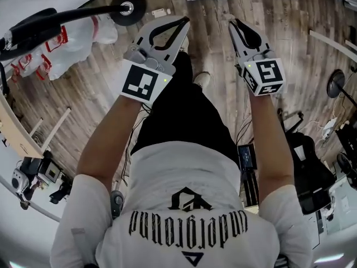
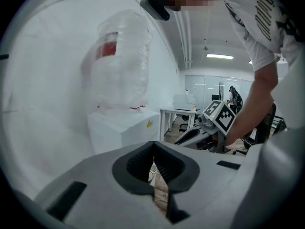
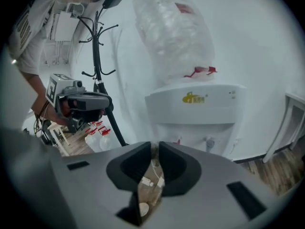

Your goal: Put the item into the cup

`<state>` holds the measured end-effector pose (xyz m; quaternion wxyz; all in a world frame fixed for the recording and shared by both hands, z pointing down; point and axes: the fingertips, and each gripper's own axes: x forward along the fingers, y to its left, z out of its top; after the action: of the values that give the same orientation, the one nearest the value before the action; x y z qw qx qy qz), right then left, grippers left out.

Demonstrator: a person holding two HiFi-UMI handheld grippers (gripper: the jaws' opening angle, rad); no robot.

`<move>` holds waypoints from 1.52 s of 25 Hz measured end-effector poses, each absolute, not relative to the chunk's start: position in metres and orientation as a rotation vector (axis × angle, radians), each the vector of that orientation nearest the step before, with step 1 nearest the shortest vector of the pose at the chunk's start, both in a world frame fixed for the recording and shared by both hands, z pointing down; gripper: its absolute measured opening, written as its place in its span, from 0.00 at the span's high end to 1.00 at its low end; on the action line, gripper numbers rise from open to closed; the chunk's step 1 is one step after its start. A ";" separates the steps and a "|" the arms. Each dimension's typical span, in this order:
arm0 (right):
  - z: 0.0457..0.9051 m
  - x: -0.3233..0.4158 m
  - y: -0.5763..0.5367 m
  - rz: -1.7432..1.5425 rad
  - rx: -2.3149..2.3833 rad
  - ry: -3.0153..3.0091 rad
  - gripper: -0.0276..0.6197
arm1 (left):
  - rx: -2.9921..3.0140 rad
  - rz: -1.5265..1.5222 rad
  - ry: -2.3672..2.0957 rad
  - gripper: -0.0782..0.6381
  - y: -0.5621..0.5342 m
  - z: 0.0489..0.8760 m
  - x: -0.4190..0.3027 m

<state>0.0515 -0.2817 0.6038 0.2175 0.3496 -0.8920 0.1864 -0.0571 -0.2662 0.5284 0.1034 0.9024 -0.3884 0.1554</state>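
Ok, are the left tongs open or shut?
Shut, and empty. The left tongs touch at their tips; only floor shows through the gap below.

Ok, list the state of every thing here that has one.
left tool: shut, tips together, nothing held.
right tool: jaws slightly apart, nothing between them.
water bottle: seated neck down on the dispenser.
coat rack: upright.
cup and item: not in view.
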 end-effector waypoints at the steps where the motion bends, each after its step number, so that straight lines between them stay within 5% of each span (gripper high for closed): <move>1: 0.615 0.050 -0.289 0.521 0.971 -2.456 0.86 | 2.650 0.458 -1.143 0.88 -0.271 0.539 -0.057; 18: 0.784 0.023 -0.366 0.609 0.927 -2.282 0.86 | 2.579 0.496 -1.120 0.88 -0.319 0.698 -0.077; 38: 0.821 0.017 -0.384 0.636 0.894 -2.216 0.68 | 2.551 0.473 -1.124 0.88 -0.331 0.713 -0.072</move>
<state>0.0174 -0.3835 0.8211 0.3284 0.3415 -0.8465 0.2429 -0.0718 -0.3310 0.7127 0.1563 0.8911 -0.3926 0.1652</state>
